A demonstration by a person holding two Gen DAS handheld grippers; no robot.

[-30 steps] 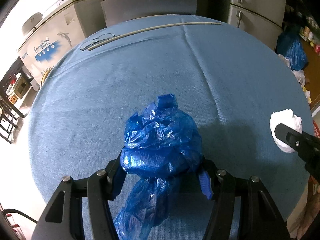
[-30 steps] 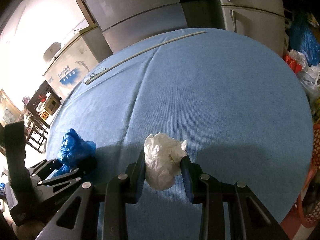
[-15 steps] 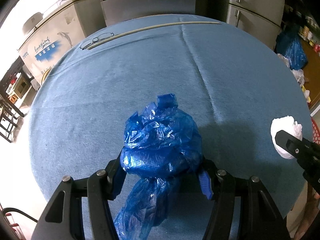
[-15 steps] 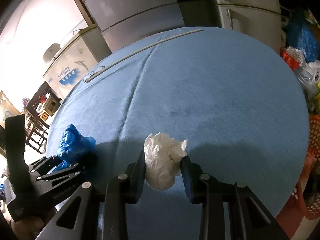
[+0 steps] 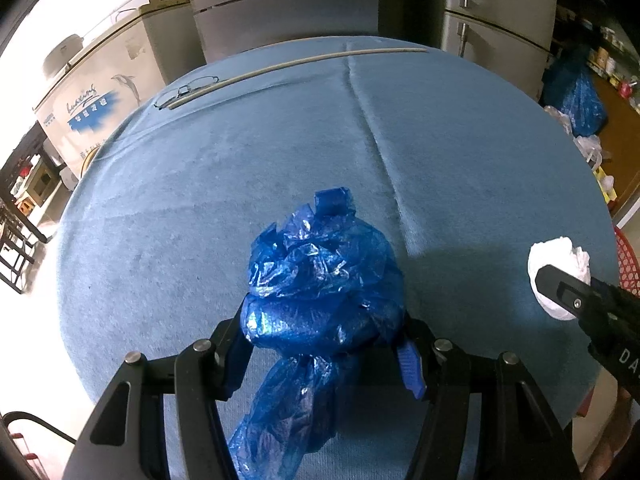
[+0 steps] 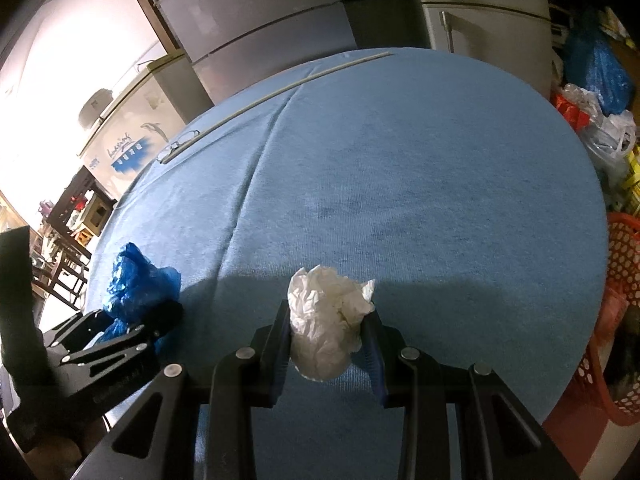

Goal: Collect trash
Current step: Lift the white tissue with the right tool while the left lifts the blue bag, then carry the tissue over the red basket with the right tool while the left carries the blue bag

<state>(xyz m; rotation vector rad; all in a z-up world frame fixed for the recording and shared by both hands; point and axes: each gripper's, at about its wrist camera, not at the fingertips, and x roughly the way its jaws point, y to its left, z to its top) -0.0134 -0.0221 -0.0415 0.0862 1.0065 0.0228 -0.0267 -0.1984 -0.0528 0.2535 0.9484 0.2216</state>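
Two pieces of trash are each clamped in a hand-held gripper above the blue tabletop [image 5: 460, 152]. At lower centre of the left wrist view, the left hand-held gripper [image 5: 322, 332] is closed on a crumpled blue bag [image 5: 320, 280]; both fingers press into its sides, and a loose tail of plastic hangs down between them toward the bottom edge. At lower centre of the right wrist view, the right hand-held gripper [image 6: 328, 332] is closed on a white wad [image 6: 326, 324], squeezed between its blue-padded fingers.

Each gripper shows in the other's view: the right one with the white wad at the right edge of the left view [image 5: 560, 280], the left one with the blue bag at lower left of the right view [image 6: 136, 288].

Near the tabletop's far edge, in the upper left of both views, lie a long pale rod [image 5: 296, 65] and, beside its left end, a pair of glasses [image 5: 186, 89]. A red mesh basket [image 6: 624, 280] stands at the right edge of the right view, beyond the tabletop's rim.
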